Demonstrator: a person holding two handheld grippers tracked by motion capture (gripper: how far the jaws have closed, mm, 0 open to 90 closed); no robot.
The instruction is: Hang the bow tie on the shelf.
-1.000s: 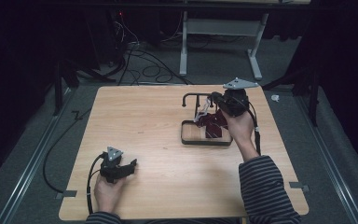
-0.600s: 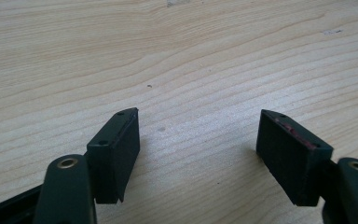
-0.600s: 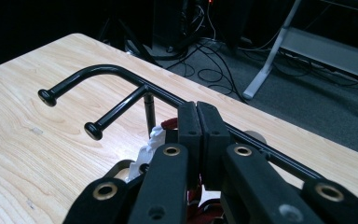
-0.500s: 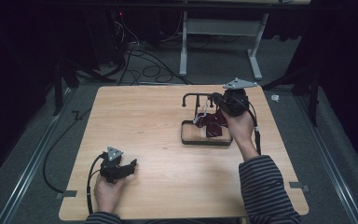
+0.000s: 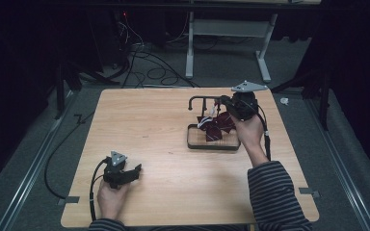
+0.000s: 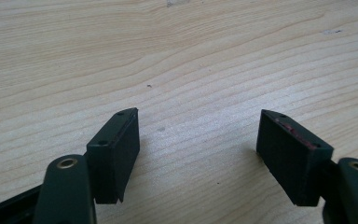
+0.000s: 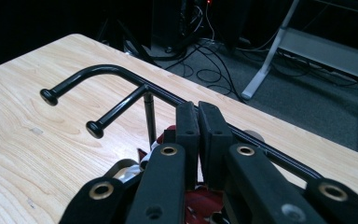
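Lower left of the high view: left gripper (image 5: 134,171) low over the bare wooden counter (image 5: 154,125), jaws spread wide, nothing between them. Right of centre: dark tray (image 5: 212,144) on the counter with a maroon striped cloth bundle (image 5: 217,126) bunched over it. Just above it, right gripper (image 5: 223,103) at the black hook rack (image 5: 201,100), jaws pressed together around the cloth by the rack's bar; the pinch itself is hidden in the right gripper view. Top of frame: floor cables (image 5: 139,57) and a white desk frame (image 5: 231,38).
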